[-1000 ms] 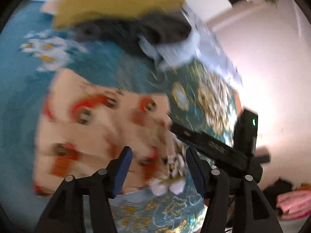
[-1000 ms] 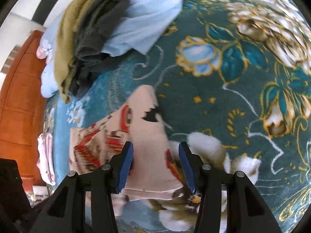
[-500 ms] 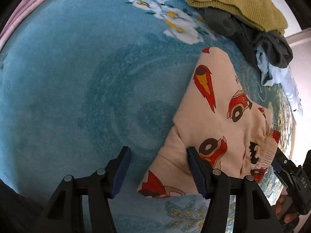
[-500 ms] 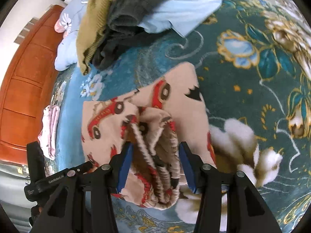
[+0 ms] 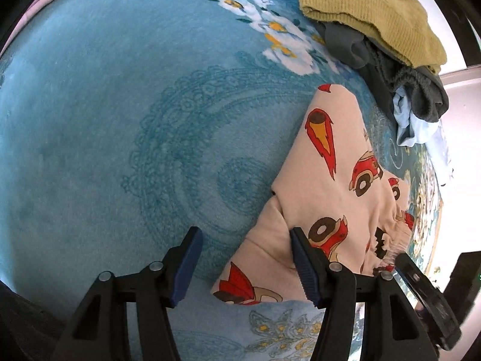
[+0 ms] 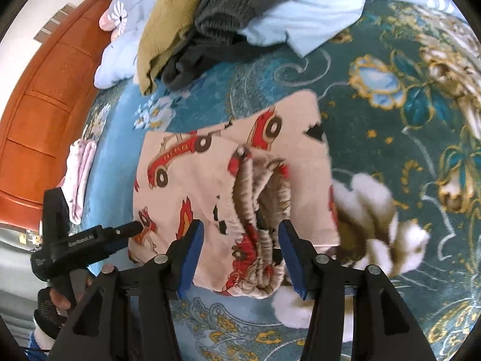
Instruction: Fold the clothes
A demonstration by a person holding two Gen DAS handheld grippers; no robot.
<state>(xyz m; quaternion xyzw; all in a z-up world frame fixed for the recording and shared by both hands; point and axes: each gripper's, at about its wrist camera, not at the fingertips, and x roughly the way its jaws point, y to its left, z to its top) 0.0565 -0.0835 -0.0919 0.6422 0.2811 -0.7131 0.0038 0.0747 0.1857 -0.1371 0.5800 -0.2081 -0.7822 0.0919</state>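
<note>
Folded cream shorts printed with red cars (image 5: 327, 189) lie on the blue floral bedspread (image 5: 120, 138). My left gripper (image 5: 245, 266) is open and empty, its right finger (image 5: 303, 264) over the shorts' near corner. In the right wrist view the shorts (image 6: 192, 180) show their gathered elastic waistband (image 6: 258, 210) bunched up. My right gripper (image 6: 239, 257) is open, its jaws on either side of that waistband just above it. The left gripper also shows in the right wrist view (image 6: 132, 228) at the shorts' left edge.
A heap of clothes lies beyond the shorts: a mustard knit (image 5: 366, 15), a dark grey garment (image 5: 399, 75) and a light blue one (image 6: 303, 15). A folded pink garment (image 6: 79, 177) lies at the bed's left side by an orange wooden headboard (image 6: 45, 102).
The left gripper swung from over the shorts to their left edge and lower. The right gripper drew back along the shorts, so the bunched waistband now sits between its fingers.
</note>
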